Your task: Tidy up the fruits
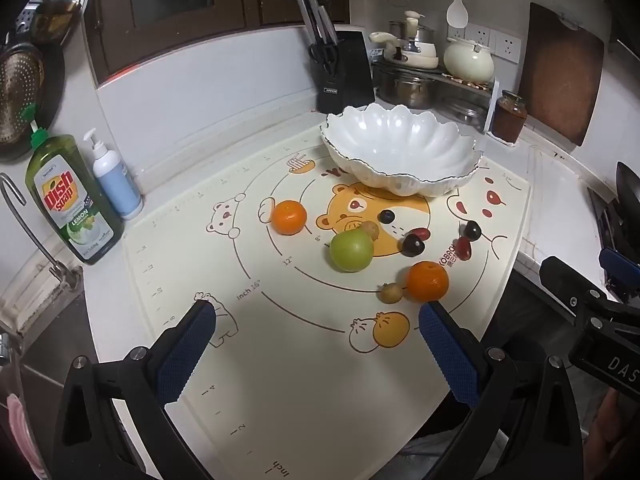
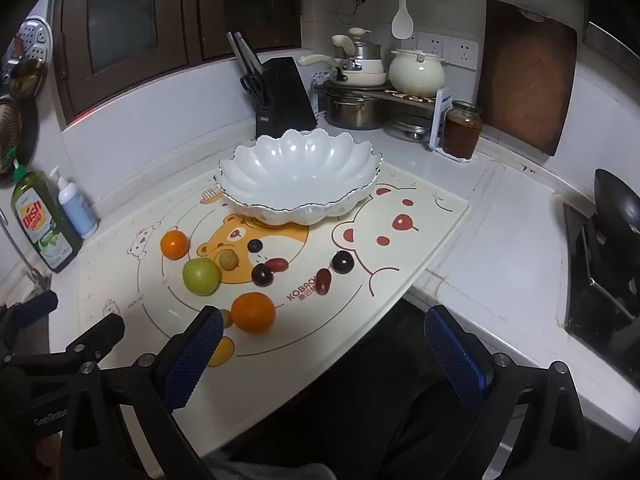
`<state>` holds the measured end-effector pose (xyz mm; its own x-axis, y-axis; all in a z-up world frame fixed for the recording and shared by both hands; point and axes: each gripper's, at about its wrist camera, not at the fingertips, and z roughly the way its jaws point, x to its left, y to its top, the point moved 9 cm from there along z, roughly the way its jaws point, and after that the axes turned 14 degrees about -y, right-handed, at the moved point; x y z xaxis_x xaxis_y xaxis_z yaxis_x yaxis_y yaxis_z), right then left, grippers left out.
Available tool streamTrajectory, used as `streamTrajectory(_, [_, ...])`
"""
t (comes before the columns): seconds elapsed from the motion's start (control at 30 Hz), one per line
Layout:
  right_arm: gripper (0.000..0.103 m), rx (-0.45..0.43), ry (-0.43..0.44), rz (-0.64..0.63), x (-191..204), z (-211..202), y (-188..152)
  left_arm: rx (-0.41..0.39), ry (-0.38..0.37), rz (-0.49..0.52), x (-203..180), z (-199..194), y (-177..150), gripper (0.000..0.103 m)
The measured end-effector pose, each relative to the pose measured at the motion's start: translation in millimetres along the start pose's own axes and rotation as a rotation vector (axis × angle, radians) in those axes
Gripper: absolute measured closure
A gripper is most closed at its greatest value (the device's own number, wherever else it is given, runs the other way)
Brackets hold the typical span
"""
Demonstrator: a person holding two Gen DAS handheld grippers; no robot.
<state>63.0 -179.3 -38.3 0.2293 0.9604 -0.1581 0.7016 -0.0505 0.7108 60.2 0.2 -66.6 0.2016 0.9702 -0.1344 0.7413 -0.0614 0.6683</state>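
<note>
A white scalloped bowl stands empty at the back of a cartoon mat. In front of it lie loose fruits: two oranges, a green apple, small tan fruits, dark grapes and red dates. My left gripper hovers open over the mat's near side, its right finger close to the near orange. My right gripper is open near the mat's front corner, with the near orange just beyond its left finger.
Dish soap and a pump bottle stand at the left by the sink. A knife block, pots, a sauce jar and a wooden cutting board line the back. A stove with a black pan is at the right.
</note>
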Motion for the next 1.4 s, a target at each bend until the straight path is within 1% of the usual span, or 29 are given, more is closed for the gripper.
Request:
streamTrajectory(0.17, [0.001, 0.000, -0.001, 0.004, -0.1, -0.4, 0.0, -0.003, -0.002, -0.004, -0.4, -0.5, 0.5, 0.000])
streamTrajectory(0.27, [0.001, 0.001, -0.002, 0.009, -0.5, -0.9, -0.1, -0.002, -0.005, -0.002, 7.3, -1.9, 0.5, 0.000])
streamTrajectory(0.53, [0.001, 0.000, -0.004, 0.002, -3.0, -2.2, 1.1, -0.004, 0.009, 0.018, -0.4, -3.5, 3.3, 0.000])
streamTrajectory(1.4, [0.001, 0.002, 0.001, 0.014, -8.9, 2.4, 2.2, -0.004, 0.002, 0.030, -9.7, 1.4, 5.0, 0.000])
